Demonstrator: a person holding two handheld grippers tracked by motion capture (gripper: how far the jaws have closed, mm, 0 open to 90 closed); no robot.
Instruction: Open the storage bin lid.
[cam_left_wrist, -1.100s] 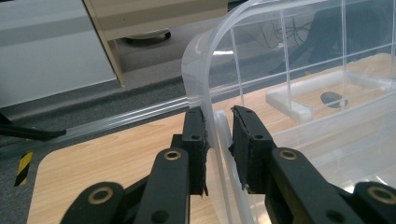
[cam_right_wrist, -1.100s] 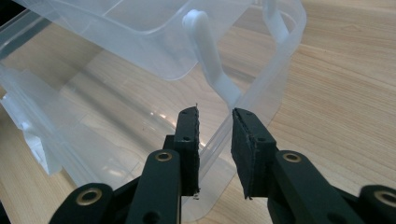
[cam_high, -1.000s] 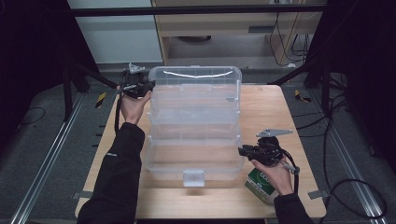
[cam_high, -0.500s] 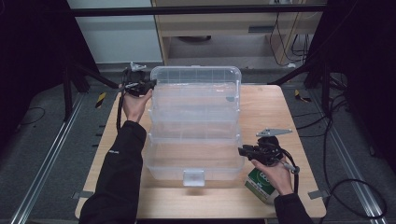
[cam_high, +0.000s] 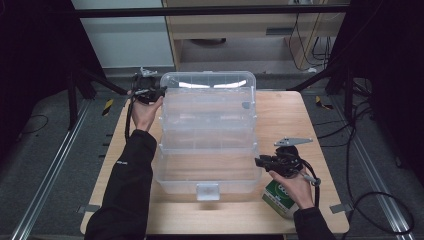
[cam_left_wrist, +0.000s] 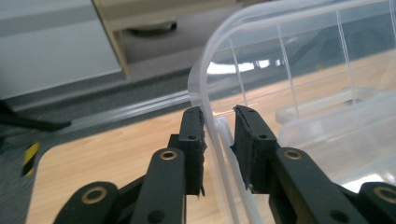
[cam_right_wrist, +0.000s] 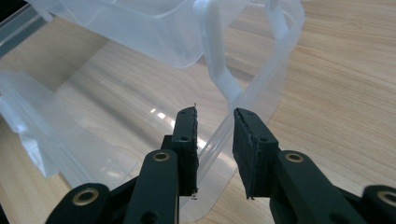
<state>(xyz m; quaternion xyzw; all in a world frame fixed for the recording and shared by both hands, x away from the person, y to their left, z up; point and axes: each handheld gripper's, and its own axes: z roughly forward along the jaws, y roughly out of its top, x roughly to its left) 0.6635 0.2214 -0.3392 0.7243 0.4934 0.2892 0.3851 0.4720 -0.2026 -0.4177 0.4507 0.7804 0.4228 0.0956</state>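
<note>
Gripping or not, left tongs: the left gripper (cam_high: 162, 92) (cam_left_wrist: 218, 126) is at the far left corner of the see-through box (cam_high: 210, 172). Its two black jaws stand a little way apart and have just been opening. The thin edge of the box (cam_left_wrist: 205, 70) runs up between them. It sits right by one jaw, and there is a gap to the other jaw, so they are not squeezing it.
Right tongs: the right gripper (cam_high: 257, 161) (cam_right_wrist: 215, 121) is at the near right corner of the box. Its jaws are also a little way apart. The thin edge of the box (cam_right_wrist: 280, 70) goes between them with room to spare. It is not pinched.
Hands: the left hand (cam_high: 145, 112) is just left of the box, and the right hand (cam_high: 295, 182) is just right of its near corner.
Box, how it looks: clear plastic, so you can see the wood through it. It is spread open in steps, with trays one behind the other. A small pale latch (cam_high: 207, 191) sits in the middle of its near wall.
Box, where it is: flat on the wooden table (cam_high: 280, 110), about in the middle.
Green can: the green can (cam_high: 280, 195) is near the right front corner of the box, partly under the right hand.
</note>
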